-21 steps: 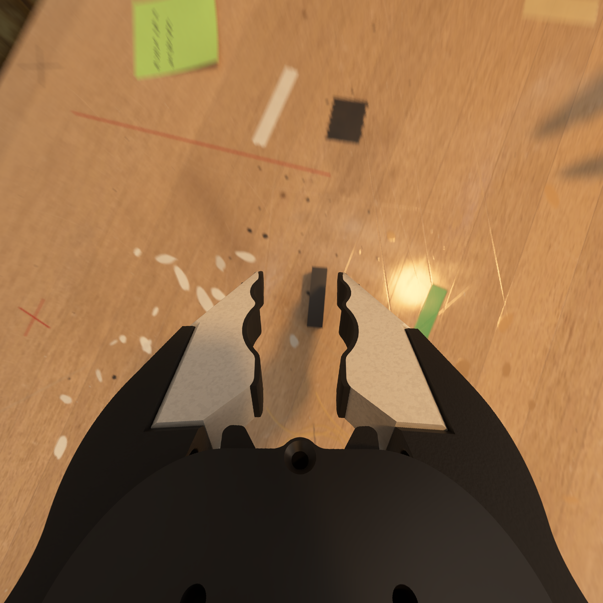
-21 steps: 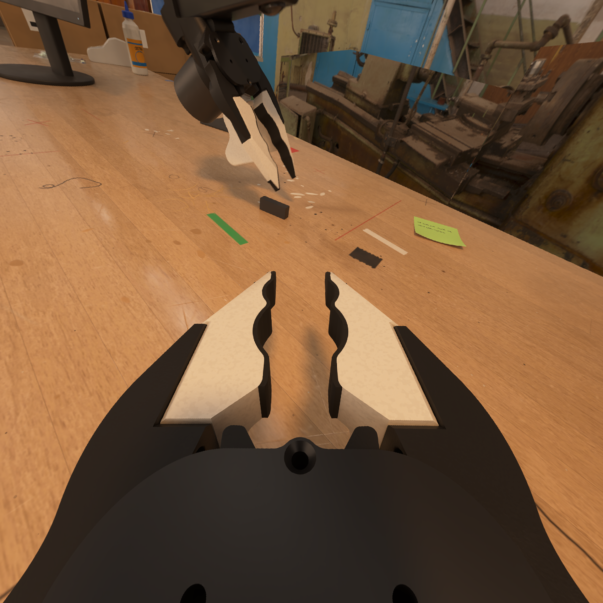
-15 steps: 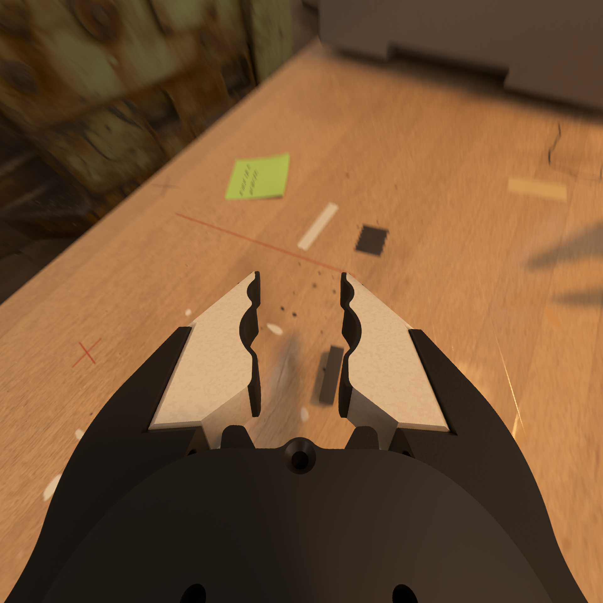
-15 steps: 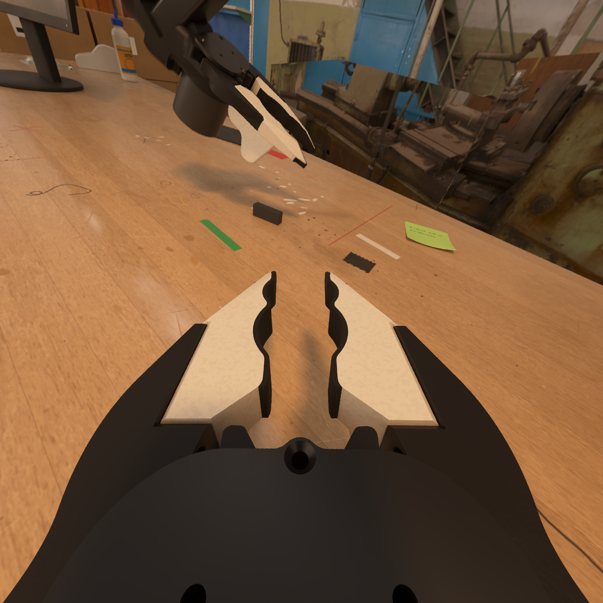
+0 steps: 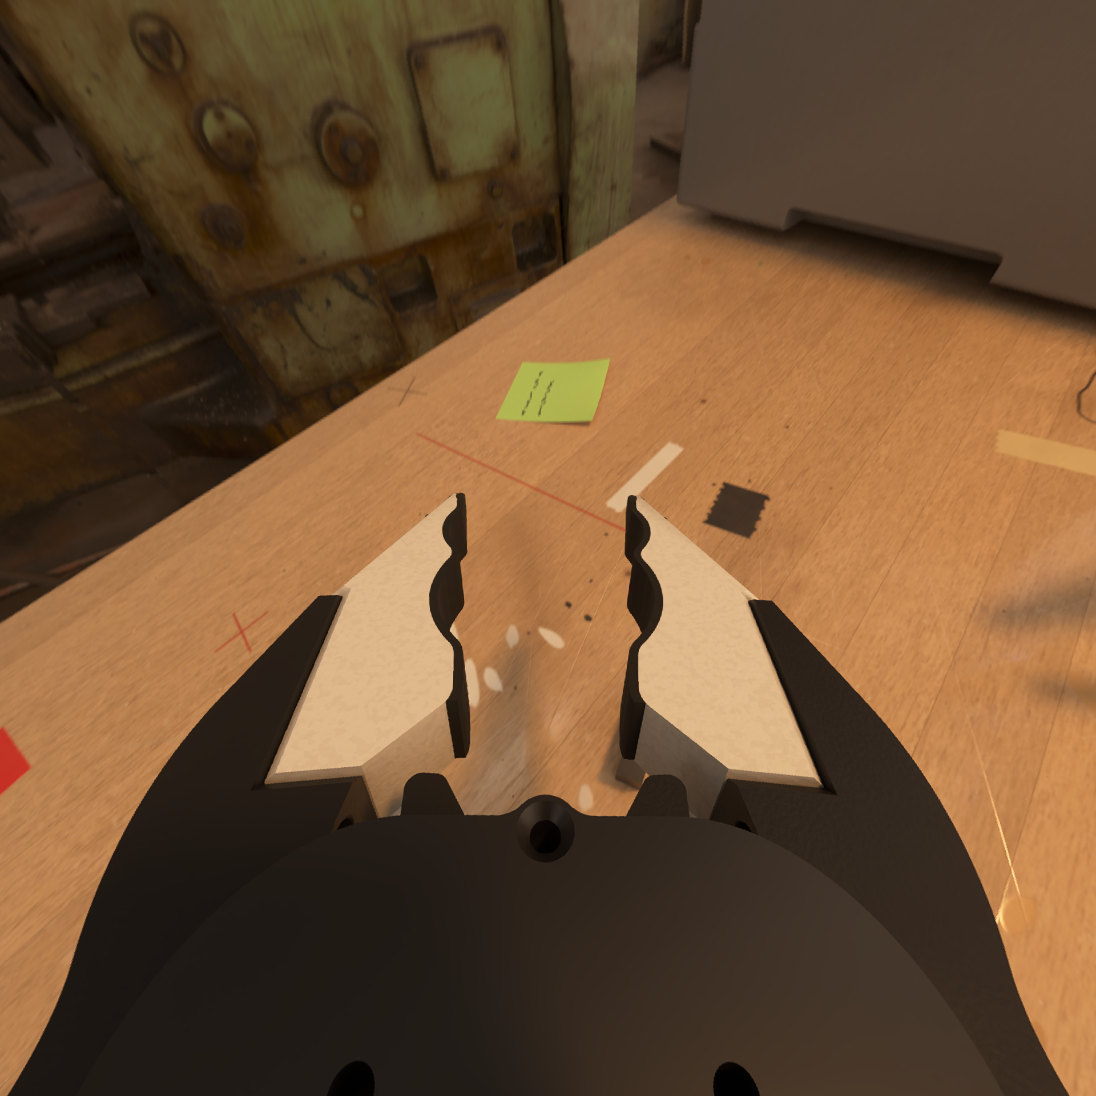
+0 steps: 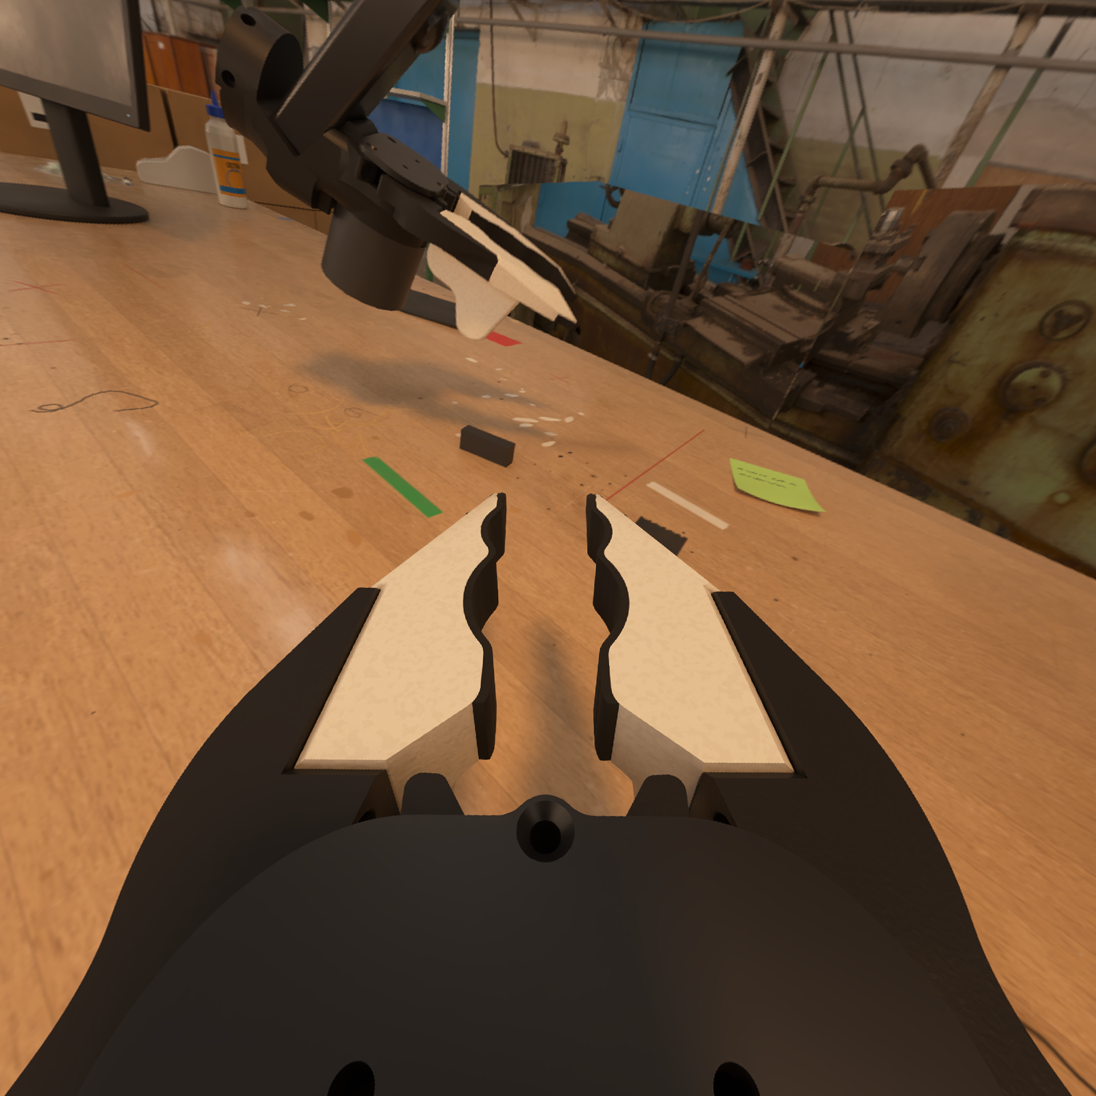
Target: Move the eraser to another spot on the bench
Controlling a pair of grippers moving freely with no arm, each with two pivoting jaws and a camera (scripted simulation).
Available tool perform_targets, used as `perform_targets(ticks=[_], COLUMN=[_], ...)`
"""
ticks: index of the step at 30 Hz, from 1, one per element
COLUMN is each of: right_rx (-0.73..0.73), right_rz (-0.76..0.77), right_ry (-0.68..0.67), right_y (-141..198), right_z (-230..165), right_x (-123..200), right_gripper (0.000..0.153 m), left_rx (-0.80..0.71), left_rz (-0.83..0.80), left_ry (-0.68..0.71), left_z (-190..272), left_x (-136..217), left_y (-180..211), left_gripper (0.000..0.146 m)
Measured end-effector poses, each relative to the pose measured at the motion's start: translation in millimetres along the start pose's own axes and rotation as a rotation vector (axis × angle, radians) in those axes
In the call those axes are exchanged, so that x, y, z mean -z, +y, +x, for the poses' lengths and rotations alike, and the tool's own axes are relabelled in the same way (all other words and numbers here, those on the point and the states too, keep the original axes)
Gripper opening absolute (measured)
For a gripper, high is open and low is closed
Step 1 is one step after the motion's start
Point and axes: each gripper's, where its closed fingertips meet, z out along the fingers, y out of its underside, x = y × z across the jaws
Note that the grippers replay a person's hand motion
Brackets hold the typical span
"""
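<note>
The eraser [image 6: 486, 445] is a small black block lying flat on the wooden bench [image 6: 178, 534], seen only in the right wrist view. It is out of the left wrist view. My left gripper [image 5: 544, 504] is open and empty; in the right wrist view it [image 6: 528, 320] hangs tilted above the bench, up and behind the eraser, clear of it. My right gripper [image 6: 545, 504] is open and empty, low over the bench, a short way in front of the eraser.
A green sticky note [image 5: 554, 391], a white tape strip [image 5: 646, 474] and a black patch [image 5: 736, 509] lie near the bench edge. A green tape strip [image 6: 403, 486] lies left of the eraser. A monitor [image 6: 71, 107] and glue bottle [image 6: 225, 160] stand at the back left.
My left gripper has risen and tilted up away from the eraser, which dropped out of its view. The eraser stays in place on the bench. The right gripper shifted slightly.
</note>
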Motion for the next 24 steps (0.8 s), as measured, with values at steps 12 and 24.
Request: perform_targets(ticks=[12,24], right_rx=[0.0,0.008], right_rz=[0.01,0.003], right_ry=[0.035,-0.01], right_y=[-2,-2], right_z=[8,-1], right_x=[-5,2], right_gripper=[0.024,0.023], left_rx=[0.009,-0.137], left_rz=[-0.055,-0.485], left_ry=[-0.026,0.346], left_z=[-13,42], left_x=[2,4], left_y=[8,82], left_gripper=[0.043,0.023])
